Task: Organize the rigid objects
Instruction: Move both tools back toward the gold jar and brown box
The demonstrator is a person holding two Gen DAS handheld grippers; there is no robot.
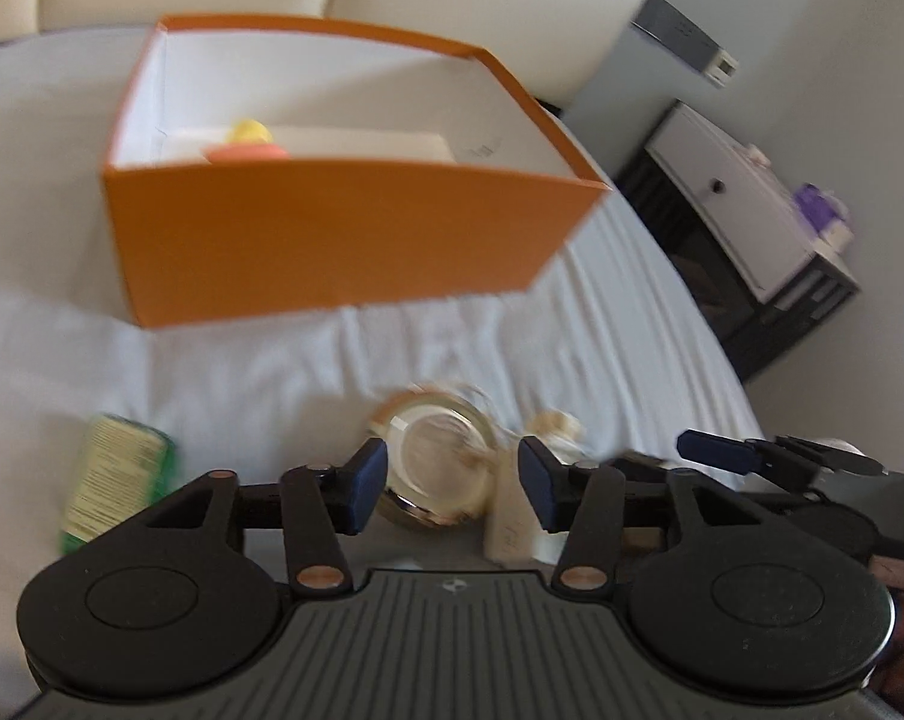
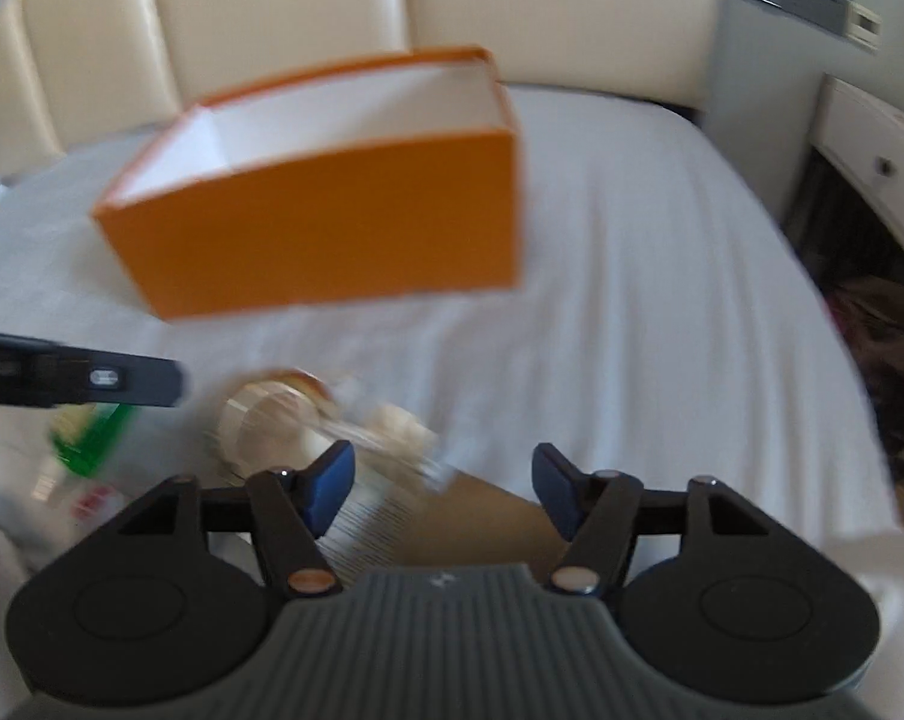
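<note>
jaws on your left gripper (image 1: 452, 483) stand wide apart with nothing clamped; a round glass jar (image 1: 437, 459) with a gold rim lies on the bed sheet (image 1: 272, 372) in the gap between the two blue pads, though the blur hides whether either pad touches it. just right of the jar sit a small cream lump (image 1: 556, 423) and a pale flat piece (image 1: 511, 531), both too smeared to name. to the left, near the gripper's left side, a green packet (image 1: 119, 480) with a printed label lies on the sheet.

farther off, an open orange box (image 1: 338, 228) with a white lining stands on the bed. inside it you can see a white inner block with something yellow (image 1: 249, 132) and something coral pink (image 1: 245, 153) resting on top, toward the box's near wall.

your right gripper (image 2: 443, 486) also has its jaws spread wide and holds nothing. below and between its pads lies a brown, flat piece (image 2: 481, 516), blurred. the jar (image 2: 272, 420) sits to the left of the left pad in that view, with the green packet (image 2: 89, 438) farther left, and the left gripper's dark finger (image 2: 122, 384) reaches in from the left edge above them. the orange box (image 2: 326, 228) stands beyond, well apart from both grippers.

behind the bed rises a cream padded headboard (image 2: 272, 6); to the right stands a white nightstand (image 1: 733, 198).
</note>
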